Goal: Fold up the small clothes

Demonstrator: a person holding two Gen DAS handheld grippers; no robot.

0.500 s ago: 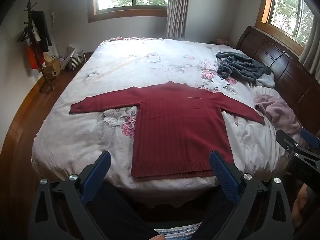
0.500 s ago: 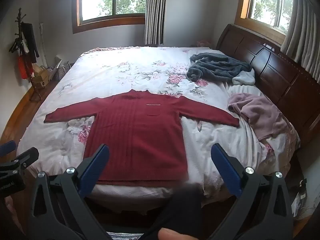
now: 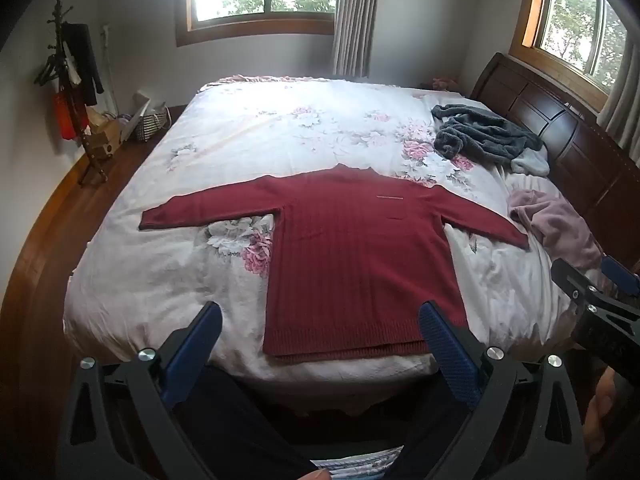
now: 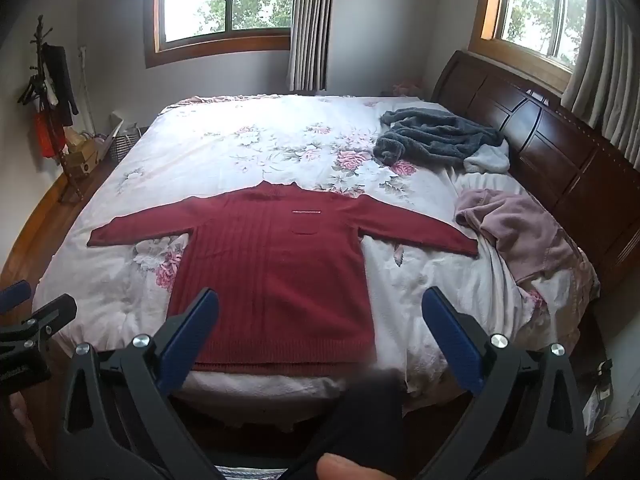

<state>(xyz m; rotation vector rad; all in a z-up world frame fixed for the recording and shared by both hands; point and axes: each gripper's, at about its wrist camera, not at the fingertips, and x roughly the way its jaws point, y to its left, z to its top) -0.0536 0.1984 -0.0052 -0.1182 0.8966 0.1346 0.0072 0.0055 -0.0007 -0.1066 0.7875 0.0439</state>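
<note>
A dark red knitted sweater (image 3: 360, 256) (image 4: 276, 272) lies flat and face up on the floral bedspread (image 3: 280, 136) (image 4: 248, 144), both sleeves spread wide and its hem at the near edge of the bed. My left gripper (image 3: 320, 320) hangs open above the hem, holding nothing. My right gripper (image 4: 320, 312) is open too, above the hem's right part, and holds nothing. Each gripper shows at the edge of the other's view: the right gripper (image 3: 596, 292) and the left gripper (image 4: 28, 320).
A grey fleece garment (image 3: 484, 136) (image 4: 436, 136) and a pink garment (image 3: 556, 224) (image 4: 516, 228) lie crumpled by the wooden headboard (image 4: 552, 136) at right. A coat rack (image 3: 72, 84) and boxes stand at the left wall. Dark trouser legs (image 3: 240, 424) are below the grippers.
Both grippers have shifted only slightly; the sweater lies as before and both stay open.
</note>
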